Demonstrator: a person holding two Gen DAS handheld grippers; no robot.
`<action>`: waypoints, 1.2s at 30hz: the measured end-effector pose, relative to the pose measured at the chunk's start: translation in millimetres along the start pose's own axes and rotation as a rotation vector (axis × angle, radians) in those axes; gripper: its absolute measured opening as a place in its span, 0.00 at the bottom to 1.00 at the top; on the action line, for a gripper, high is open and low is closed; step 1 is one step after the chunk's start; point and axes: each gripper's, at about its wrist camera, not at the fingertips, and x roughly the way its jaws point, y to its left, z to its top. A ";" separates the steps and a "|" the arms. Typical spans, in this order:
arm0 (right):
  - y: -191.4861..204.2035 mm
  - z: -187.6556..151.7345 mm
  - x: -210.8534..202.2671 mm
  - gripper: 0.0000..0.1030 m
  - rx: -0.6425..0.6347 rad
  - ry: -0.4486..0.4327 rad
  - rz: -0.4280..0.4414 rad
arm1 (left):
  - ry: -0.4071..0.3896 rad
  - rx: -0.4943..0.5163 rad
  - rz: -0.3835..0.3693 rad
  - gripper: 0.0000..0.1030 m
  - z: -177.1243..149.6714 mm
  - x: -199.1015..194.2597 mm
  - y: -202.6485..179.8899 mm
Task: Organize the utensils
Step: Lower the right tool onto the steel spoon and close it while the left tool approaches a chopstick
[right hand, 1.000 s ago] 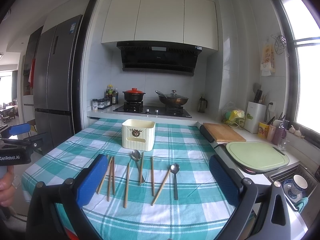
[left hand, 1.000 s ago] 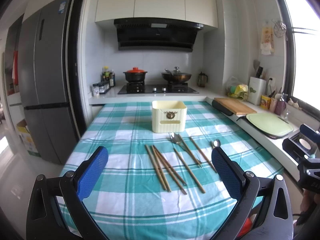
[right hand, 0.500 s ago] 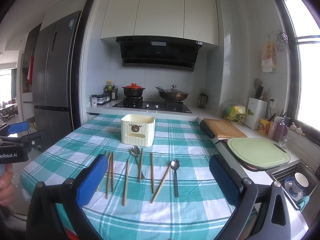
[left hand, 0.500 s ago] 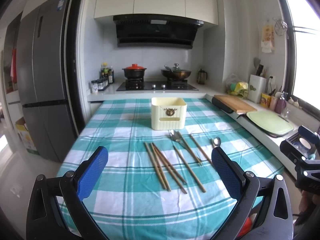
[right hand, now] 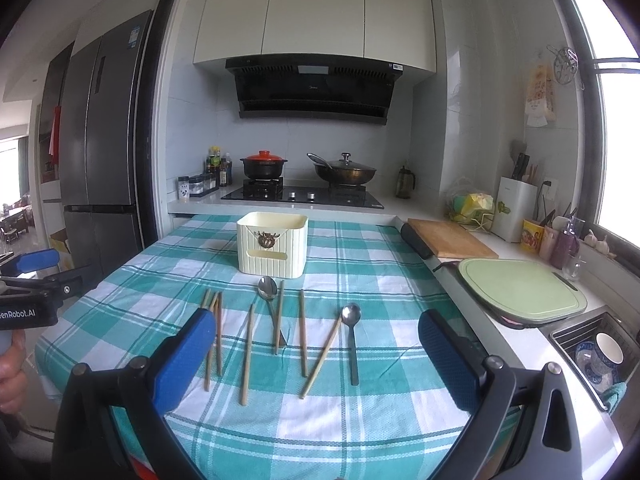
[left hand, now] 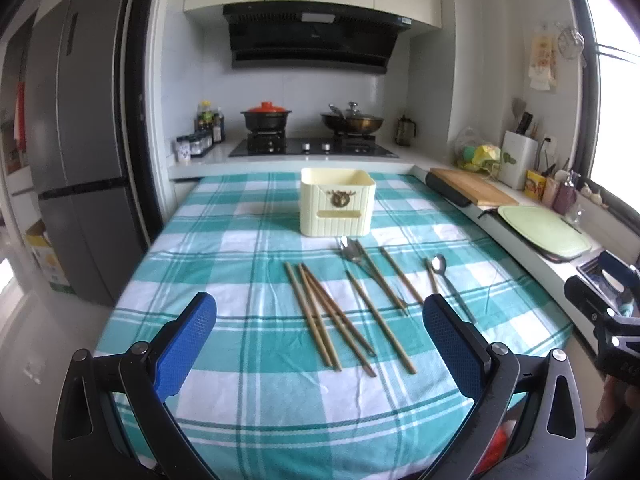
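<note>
Holding both grippers above the near edge of the table, nothing between the pads. My left gripper [left hand: 320, 336] has its jaws spread wide; my right gripper [right hand: 316, 344] is likewise wide apart and empty. Between the left pads I see the chopsticks [left hand: 320, 316] lying loose on the teal checked tablecloth [left hand: 240, 248], several bunched at the left and crossing, others singly to the right. Two spoons lie among them: one spoon [right hand: 268, 292] just in front of the cream utensil holder [right hand: 273, 249], bowl toward the holder; a second spoon [right hand: 352, 340] farther right, one chopstick angled up against its bowl. The holder stands upright mid-table, behind the utensils. Beyond it, the stove [right hand: 304, 195] carries a red-lidded pot [right hand: 263, 164] and a wok [right hand: 345, 172]. Cutting boards [right hand: 452, 238] sit on the right counter.
</note>
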 end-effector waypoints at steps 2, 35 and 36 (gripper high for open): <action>-2.8 -2.6 7.5 1.00 0.007 0.022 -0.003 | 0.032 0.010 0.009 1.00 -3.8 10.3 0.5; -62.3 -33.7 117.6 1.00 0.045 0.316 -0.094 | 0.491 -0.062 0.210 1.00 -37.8 282.1 52.5; -62.0 -33.2 119.4 1.00 0.041 0.318 -0.090 | 0.493 -0.051 0.218 1.00 -39.0 283.5 52.1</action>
